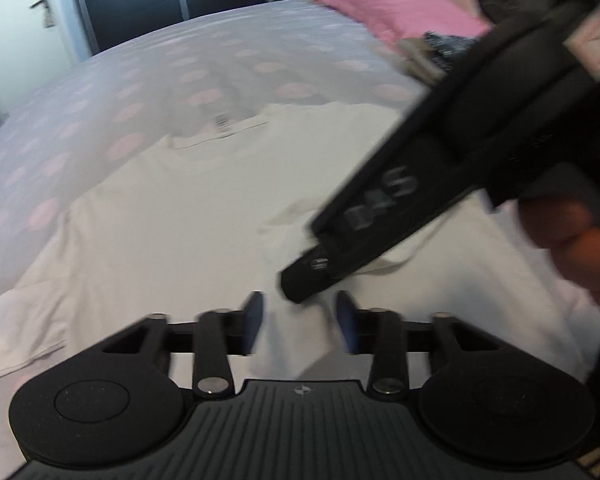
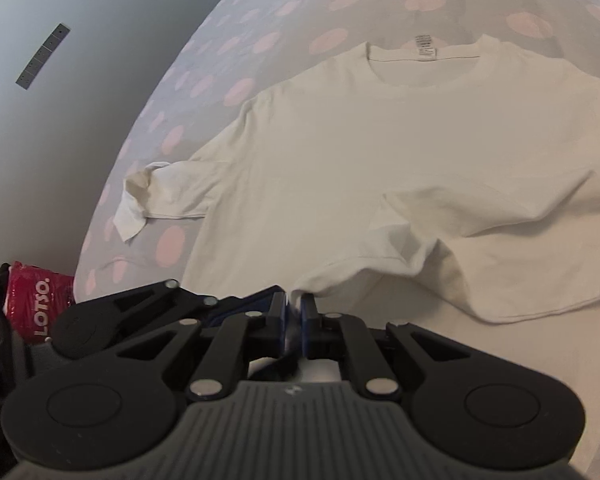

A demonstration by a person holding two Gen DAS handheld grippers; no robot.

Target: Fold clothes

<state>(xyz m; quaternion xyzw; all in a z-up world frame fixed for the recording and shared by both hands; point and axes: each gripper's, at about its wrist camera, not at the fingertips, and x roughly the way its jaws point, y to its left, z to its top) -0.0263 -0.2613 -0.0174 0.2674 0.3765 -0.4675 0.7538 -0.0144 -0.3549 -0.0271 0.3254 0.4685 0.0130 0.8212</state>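
Bedroom: bed (image 1: 260, 60), pink pillow (image 1: 396, 12)

I am counting one white T-shirt (image 2: 360, 152) lying on one dotted bedspread (image 1: 148, 64), one pink pillow (image 1: 396, 8) at its head, one red bag (image 2: 40, 304) beside the bed, and two grippers, my left gripper (image 1: 300, 322) and my right gripper (image 2: 294, 326).

Soft, dim indoor light; left-wrist view motion-blurred, right-wrist sharper; strong fisheye bending at edges.
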